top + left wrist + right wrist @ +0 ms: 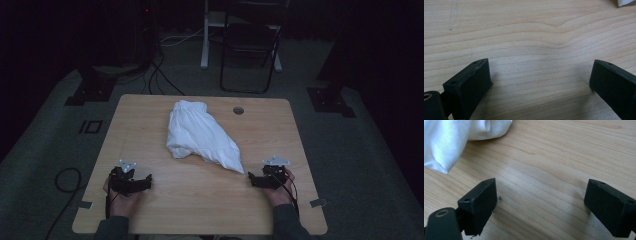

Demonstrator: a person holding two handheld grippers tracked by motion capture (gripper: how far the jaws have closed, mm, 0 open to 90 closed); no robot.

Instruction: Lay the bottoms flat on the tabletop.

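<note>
A crumpled white cloth (pixel 200 135) lies on the middle of the wooden table (pixel 150 115), running from the back centre toward the front right. My left gripper (pixel 148 182) rests on the table near the front left, held by a hand, its jaws wide open over bare wood (pixel 541 72). My right gripper (pixel 251 179) sits near the front right, just short of the cloth's near corner, and is open too. In the right gripper view the cloth (pixel 454 140) fills the upper left, beyond the open jaws (pixel 540 195). In the left gripper view a corner of the cloth (pixel 625 2) shows at the top right.
A round cable hole (pixel 238 110) is set in the table's back right. Beyond the table stand a black folding chair (pixel 250 50) and a white leg of some stand (pixel 205 45). Cables trail over the grey floor (pixel 67 180) to the left.
</note>
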